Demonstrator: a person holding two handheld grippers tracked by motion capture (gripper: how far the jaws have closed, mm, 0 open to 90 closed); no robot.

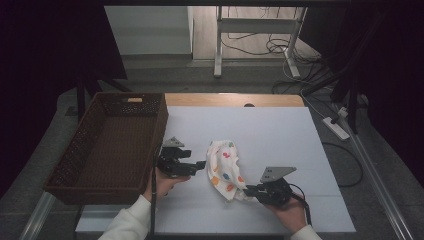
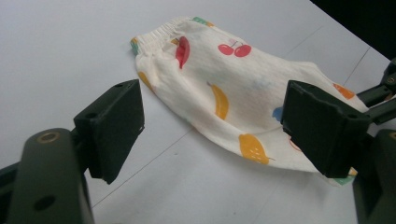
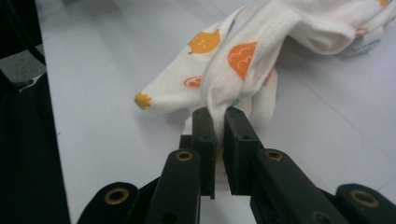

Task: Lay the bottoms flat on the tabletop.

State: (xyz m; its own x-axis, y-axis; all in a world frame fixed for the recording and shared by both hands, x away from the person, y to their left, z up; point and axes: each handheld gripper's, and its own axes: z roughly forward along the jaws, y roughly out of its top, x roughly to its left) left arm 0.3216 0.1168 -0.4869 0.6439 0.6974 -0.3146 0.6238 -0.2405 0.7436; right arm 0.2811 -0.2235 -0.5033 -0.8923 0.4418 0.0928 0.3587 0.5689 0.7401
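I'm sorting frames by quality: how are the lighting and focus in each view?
High view: dark surround, evenly lit white table, small fruit-print shorts and brown basket sharp enough. Left gripper view: bright, shorts crisp, open left gripper slightly soft. Right gripper view: right gripper shut on the shorts, cloth beyond it blurring, left edge in deep shadow.

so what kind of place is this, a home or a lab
Most likely a lab or recording workspace, not a home: a white table set up for gripper work, a bare desk frame with loose cables behind it, and a power strip on the floor.
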